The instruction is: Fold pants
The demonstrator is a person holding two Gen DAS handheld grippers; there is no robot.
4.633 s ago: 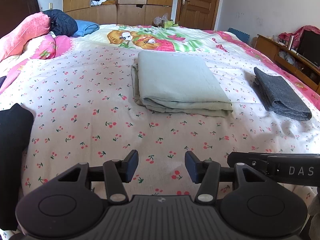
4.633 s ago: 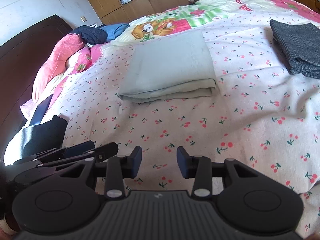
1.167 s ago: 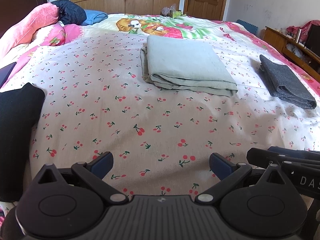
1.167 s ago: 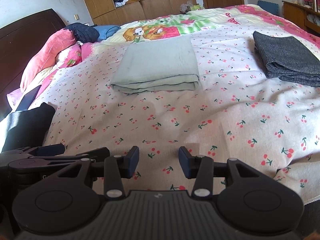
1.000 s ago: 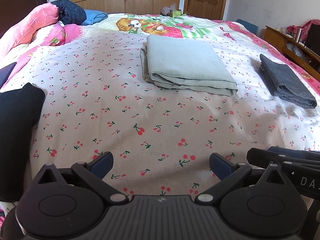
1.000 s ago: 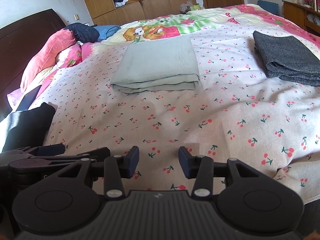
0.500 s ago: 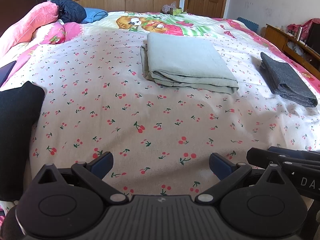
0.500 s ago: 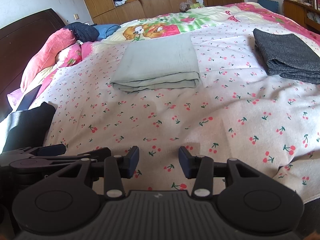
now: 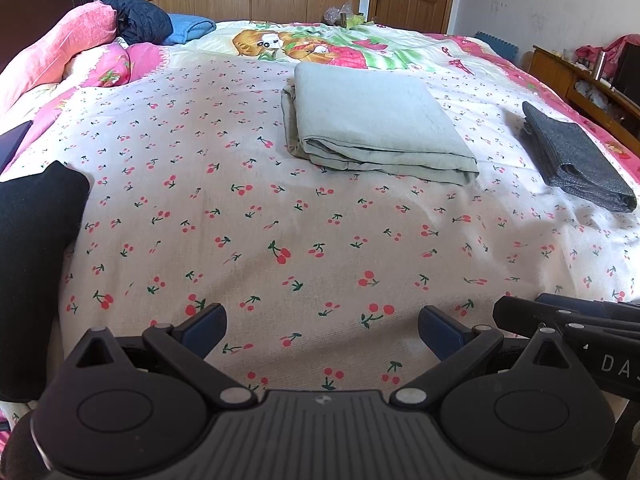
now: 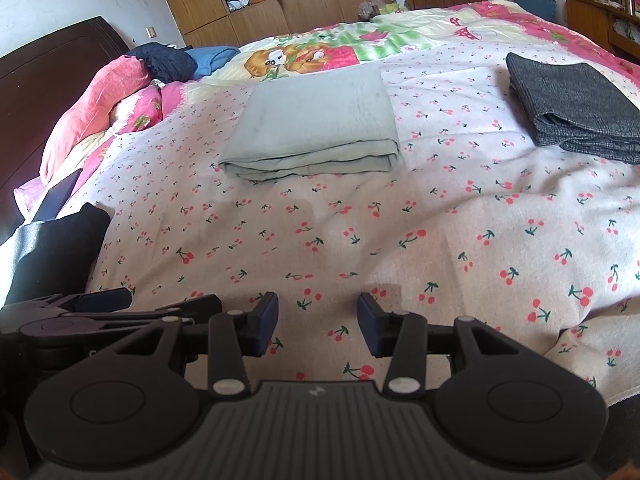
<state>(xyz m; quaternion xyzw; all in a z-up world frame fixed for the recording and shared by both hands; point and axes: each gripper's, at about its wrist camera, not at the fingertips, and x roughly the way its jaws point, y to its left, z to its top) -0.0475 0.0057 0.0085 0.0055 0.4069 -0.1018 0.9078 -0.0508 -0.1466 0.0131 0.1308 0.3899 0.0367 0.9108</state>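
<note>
The pale green pants (image 9: 376, 128) lie folded mid-bed, so folding looks finished. Left gripper (image 9: 322, 330) gapes wide, right gripper (image 10: 317, 322) half-open, both empty; next probably the black garment (image 9: 34, 248) near left

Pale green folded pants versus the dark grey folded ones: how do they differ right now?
The pale green pants are light and smooth; the dark grey pants are dark and coarse-textured. The pale green pants sit mid-bed as a wider bundle; the dark grey pants lie toward the right edge, narrower. Both are folded flat on the cherry-print bedspread, untouched by either gripper.

Only legible txt: "DAS", cut off, on right gripper (image 9: 568, 324) body, left-wrist view.
</note>
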